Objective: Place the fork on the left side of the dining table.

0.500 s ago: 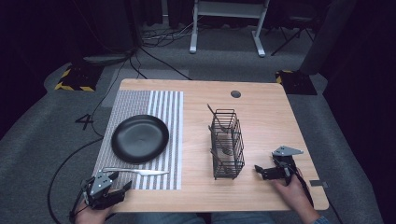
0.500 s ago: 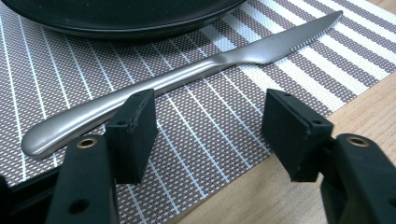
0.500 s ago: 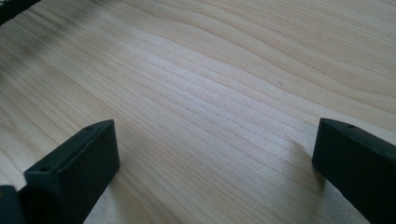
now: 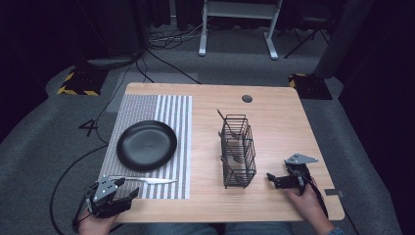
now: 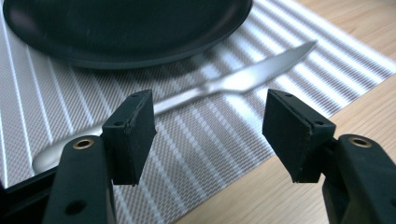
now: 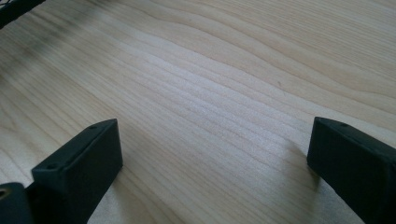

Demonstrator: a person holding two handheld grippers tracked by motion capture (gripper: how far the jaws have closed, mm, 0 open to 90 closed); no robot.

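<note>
On the striped mat, the gaping left gripper hides part of the knife handle

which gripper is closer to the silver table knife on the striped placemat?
Left. The left gripper sits just below the silver table knife near its handle end, jaws open, not touching. The right gripper is across the table, past the black wire cutlery basket.

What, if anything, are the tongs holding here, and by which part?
Nothing is held. The left tongs stand open just short of the knife; the right tongs stand open over the bare table.
</note>
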